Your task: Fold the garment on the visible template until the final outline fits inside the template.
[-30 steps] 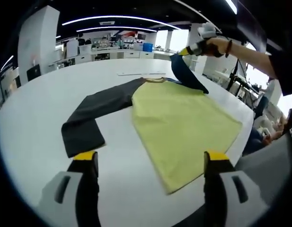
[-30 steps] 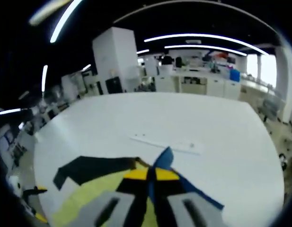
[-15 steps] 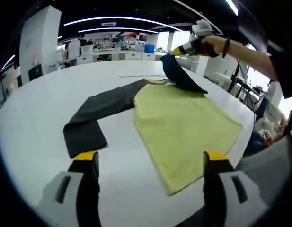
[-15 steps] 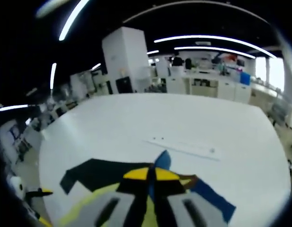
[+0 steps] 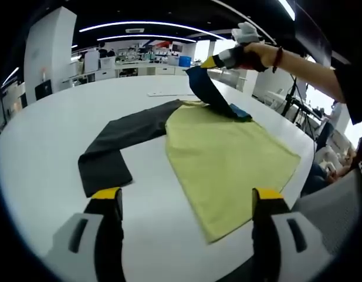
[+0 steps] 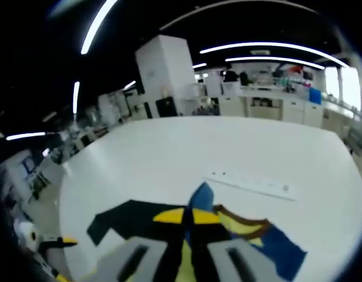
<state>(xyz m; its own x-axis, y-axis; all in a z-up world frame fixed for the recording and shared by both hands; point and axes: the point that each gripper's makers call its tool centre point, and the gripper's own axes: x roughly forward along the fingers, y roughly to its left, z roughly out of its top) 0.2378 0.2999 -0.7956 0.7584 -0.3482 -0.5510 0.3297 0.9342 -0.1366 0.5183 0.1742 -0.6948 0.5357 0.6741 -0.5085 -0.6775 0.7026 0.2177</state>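
A: Left gripper view had the garment (image 5: 227, 158) lying flat on the white desk (image 5: 46, 135); its yellow-green body spread toward the near edge; the dark sleeve (image 5: 119, 144) stretched out to the left; what had changed over the last second?

B: The right gripper (image 5: 211, 61), clamped shut on the end of the blue sleeve (image 5: 207, 91), had carried that sleeve up and leftward; a second earlier the sleeve had hung out past the right shoulder; by this moment it slanted over the neckline, with only a small fold of blue touching the cloth near the collar.

A: And the left gripper (image 5: 186, 202)?

B: It had stayed put, jaws wide apart, holding nothing, hovering above the hem edge of the desk; the dark sleeve's cuff lay just ahead of its left jaw.

A: Did the right gripper view agree?

B: Yes; there the right gripper (image 6: 188, 217) had its yellow tips pressed together with a point of blue cloth (image 6: 199, 197) standing up between them; the brown collar (image 6: 242, 221) and more blue lay just to the right; a pale strip (image 6: 251, 185) lay further off on the desk.

A: What did that mean for the task?

B: I judged the first sleeve fold was under way, not finished; the sleeve needed laying across the body; the dark sleeve and the body folds were yet to be done; I could not make out a template outline.
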